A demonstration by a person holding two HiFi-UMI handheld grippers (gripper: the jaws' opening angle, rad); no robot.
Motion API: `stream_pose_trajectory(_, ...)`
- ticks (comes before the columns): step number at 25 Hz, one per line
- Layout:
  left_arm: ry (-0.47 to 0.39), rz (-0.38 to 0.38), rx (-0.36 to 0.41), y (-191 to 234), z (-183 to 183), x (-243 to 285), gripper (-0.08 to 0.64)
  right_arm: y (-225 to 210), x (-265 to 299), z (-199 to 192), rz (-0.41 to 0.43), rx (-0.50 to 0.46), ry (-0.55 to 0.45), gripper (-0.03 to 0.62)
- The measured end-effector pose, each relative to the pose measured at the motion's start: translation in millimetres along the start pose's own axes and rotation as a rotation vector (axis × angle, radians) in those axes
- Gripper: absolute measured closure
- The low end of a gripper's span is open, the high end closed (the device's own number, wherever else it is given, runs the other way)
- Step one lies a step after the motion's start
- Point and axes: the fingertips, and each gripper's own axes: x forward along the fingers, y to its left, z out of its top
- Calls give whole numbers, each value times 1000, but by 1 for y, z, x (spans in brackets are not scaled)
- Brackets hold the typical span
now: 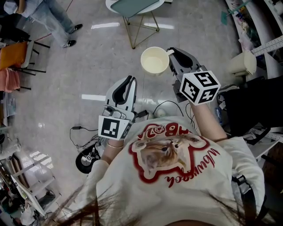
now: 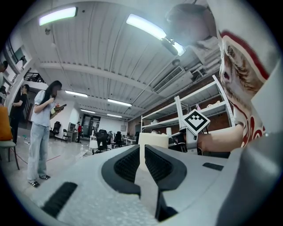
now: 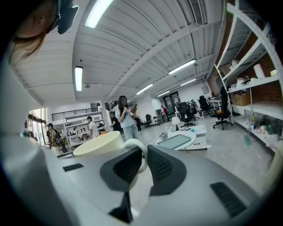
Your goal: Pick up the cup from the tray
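A cream cup (image 1: 154, 60) hangs in the air above the floor, mouth up and empty. My right gripper (image 1: 174, 54) is shut on its handle. In the right gripper view the cup (image 3: 98, 144) sits just left of the jaws, and its white handle (image 3: 140, 155) is pinched between the black pads of my right gripper (image 3: 142, 158). My left gripper (image 1: 129, 80) is held lower and to the left, shut with nothing in it. In the left gripper view the cup (image 2: 153, 139) shows beyond the closed tips of my left gripper (image 2: 142, 152).
A small round white table (image 1: 132, 6) with a teal tray on it stands ahead on gold legs; the same table (image 3: 179, 141) shows in the right gripper view. Cables (image 1: 84, 137) lie on the floor by the person's feet. Shelving (image 1: 261, 26) lines the right side. People stand at the far left.
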Motion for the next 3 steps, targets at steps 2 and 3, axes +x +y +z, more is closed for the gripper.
stream_pose_trajectory(2, 3, 0, 2, -3, 1, 1, 518, -2, -2, 1, 0, 5, 1, 545)
stream_pose_trajectory(3, 4, 1, 3, -4, 2, 1, 523, -2, -3, 2, 0, 7, 1, 544)
